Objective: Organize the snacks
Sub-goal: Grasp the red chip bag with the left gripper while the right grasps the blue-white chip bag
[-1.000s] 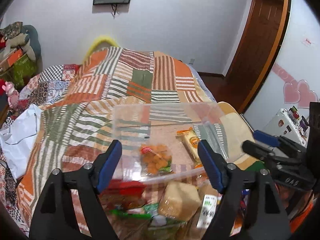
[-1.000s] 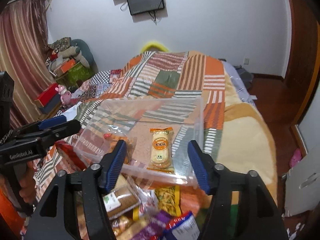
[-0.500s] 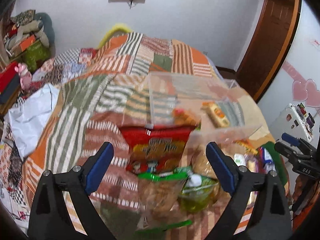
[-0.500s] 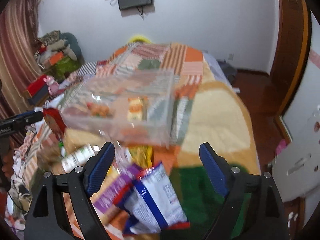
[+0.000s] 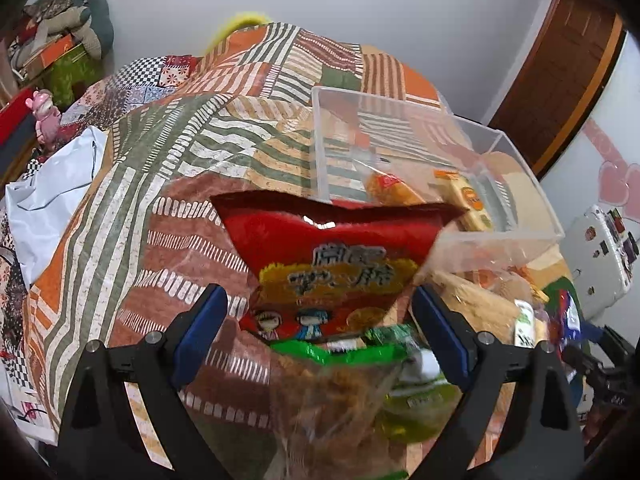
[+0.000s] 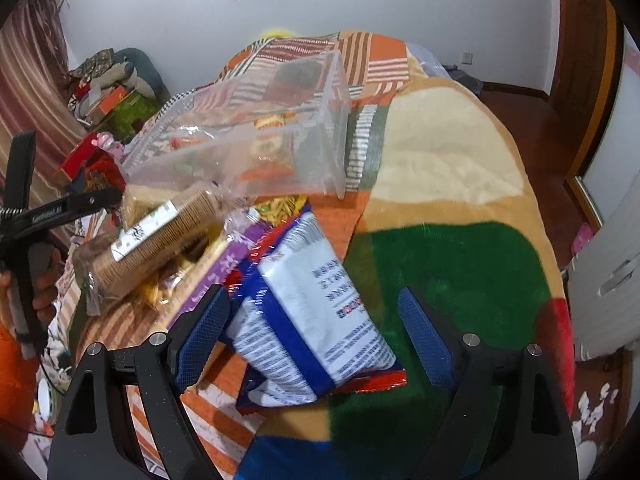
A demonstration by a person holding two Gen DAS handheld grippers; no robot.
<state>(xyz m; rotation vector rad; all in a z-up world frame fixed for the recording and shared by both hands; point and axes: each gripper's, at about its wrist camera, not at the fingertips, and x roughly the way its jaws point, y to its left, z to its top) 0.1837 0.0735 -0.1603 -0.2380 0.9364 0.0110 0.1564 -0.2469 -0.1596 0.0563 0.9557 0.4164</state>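
A clear plastic bin (image 5: 516, 152) (image 6: 332, 120) sits on the bed and holds an orange snack pack (image 5: 466, 198) and a bag of round snacks (image 5: 390, 190). In front of it lies a pile of snacks: a red bag (image 5: 332, 264), a green-topped clear bag (image 5: 340, 384), a pack of crackers (image 6: 160, 236) and a blue-and-white bag (image 6: 316, 320). My left gripper (image 5: 320, 336) is open, its jaws either side of the red and green bags. My right gripper (image 6: 314, 336) is open around the blue-and-white bag. The left gripper also shows in the right wrist view (image 6: 72, 208).
A patchwork quilt (image 5: 160, 160) covers the bed, with a tan and green fleece blanket (image 6: 448, 216) on the right. White cloth (image 5: 52, 196) lies at the left edge. Boxes and soft toys (image 5: 52, 52) are stacked at the far left. A wooden door (image 5: 560, 64) stands right.
Both grippers pulled back and down from the bin toward the snack pile. The red bag now lies between the left jaws and the blue-and-white bag between the right jaws.
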